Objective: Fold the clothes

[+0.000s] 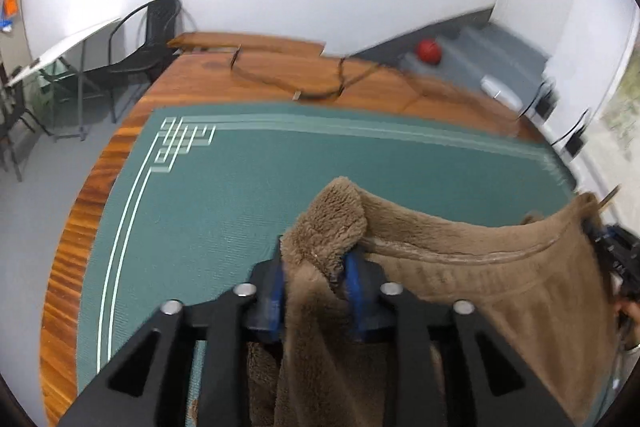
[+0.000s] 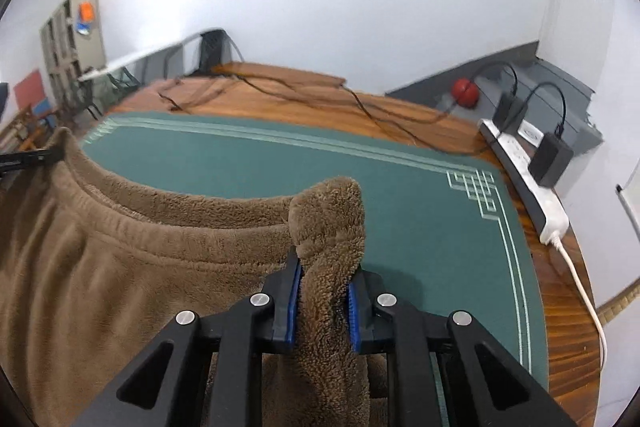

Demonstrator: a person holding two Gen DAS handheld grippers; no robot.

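Observation:
A brown fleece garment (image 1: 500,291) hangs stretched between both grippers above a green mat (image 1: 224,195). My left gripper (image 1: 314,271) is shut on one bunched corner of its waistband, the fuzzy tip poking up past the blue pads. In the right wrist view my right gripper (image 2: 324,283) is shut on the other corner of the brown fleece garment (image 2: 120,267), whose hem sags in a curve toward the left. The right gripper (image 1: 616,259) shows at the far right edge of the left wrist view, and the left gripper (image 2: 24,159) at the far left edge of the right wrist view.
The green mat (image 2: 360,187) lies on a wooden table (image 2: 304,107). Brown cables (image 2: 280,91) trail across the table's far side. A white power strip (image 2: 532,187) with black adapters sits at the right edge. Black chair (image 1: 152,39), red ball (image 1: 430,51) on the floor beyond.

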